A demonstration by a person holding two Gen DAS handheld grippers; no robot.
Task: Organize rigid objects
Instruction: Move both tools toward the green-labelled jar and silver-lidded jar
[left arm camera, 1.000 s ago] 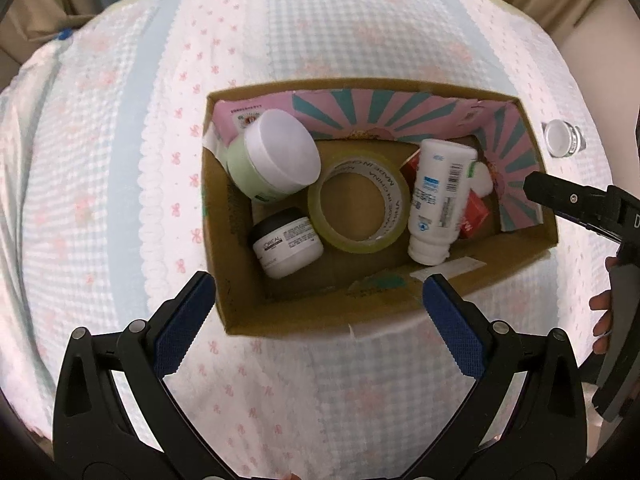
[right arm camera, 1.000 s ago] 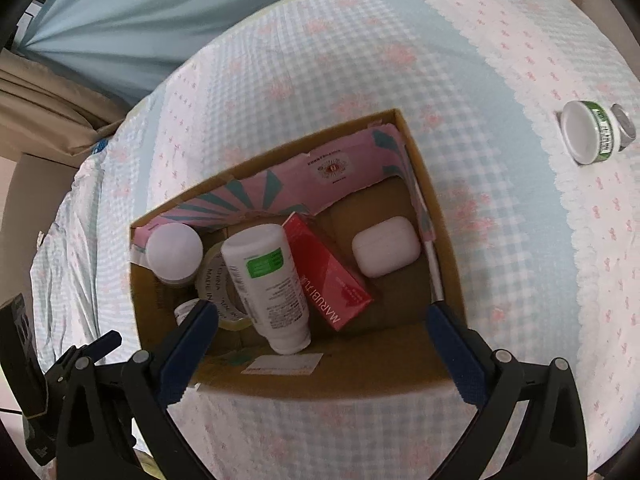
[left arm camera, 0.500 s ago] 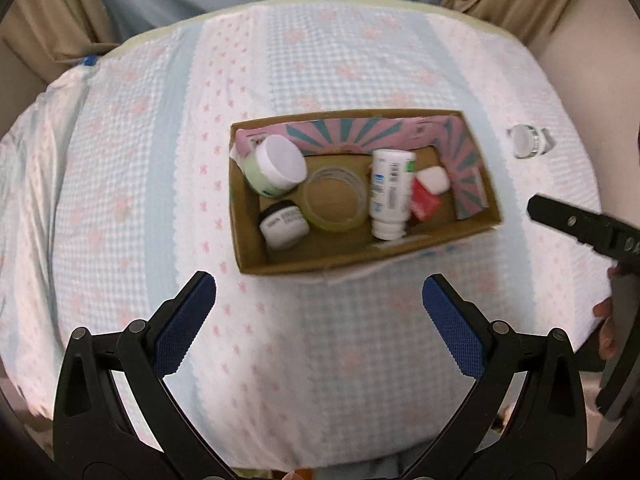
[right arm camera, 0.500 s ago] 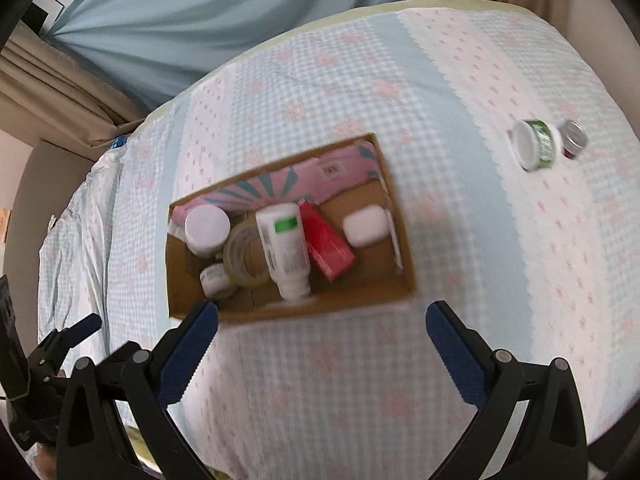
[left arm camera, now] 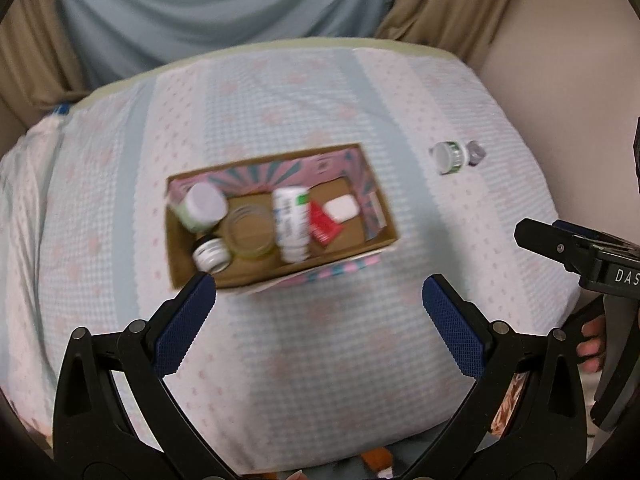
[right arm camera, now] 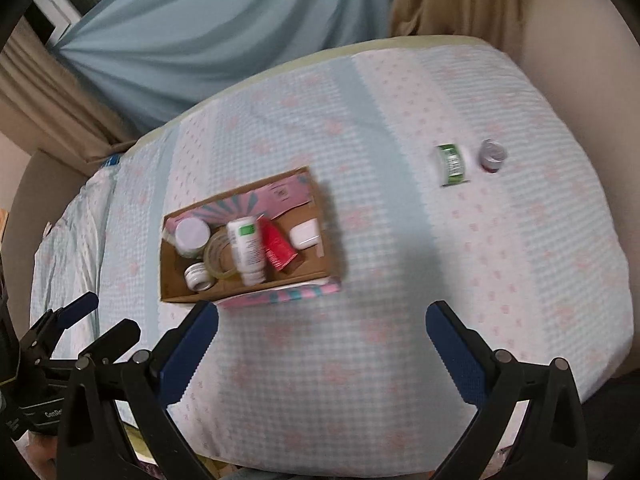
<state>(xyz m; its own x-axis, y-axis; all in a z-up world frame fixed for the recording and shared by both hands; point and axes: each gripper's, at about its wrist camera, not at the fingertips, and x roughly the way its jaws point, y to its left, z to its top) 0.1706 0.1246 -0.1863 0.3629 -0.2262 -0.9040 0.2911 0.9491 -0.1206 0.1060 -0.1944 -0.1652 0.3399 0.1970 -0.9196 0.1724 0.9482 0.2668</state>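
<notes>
Here: left gripper [left arm camera: 319, 294] jaws wide apart, empty; right gripper [right arm camera: 322, 322] jaws likewise spread, empty. Both hovering above checked bedcover [right arm camera: 400, 320]. Just beyond fingertips: cardboard box [left arm camera: 386, 216] holding jars, tape roll [left arm camera: 248, 236], white bottle [left arm camera: 291, 222], red packet. Well right of box: green-labelled jar [right arm camera: 452, 165], small purple-lidded jar [right arm camera: 493, 155], side by side on bedcover.

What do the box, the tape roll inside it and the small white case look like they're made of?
Box: brown cardboard, matte, with a printed pink-and-teal liner; raw edges show. Tape roll: clear yellowish plastic film, glossy, see-through to the box floor. White case: probably smooth hard plastic with rounded corners, though blur leaves the finish uncertain.
</notes>
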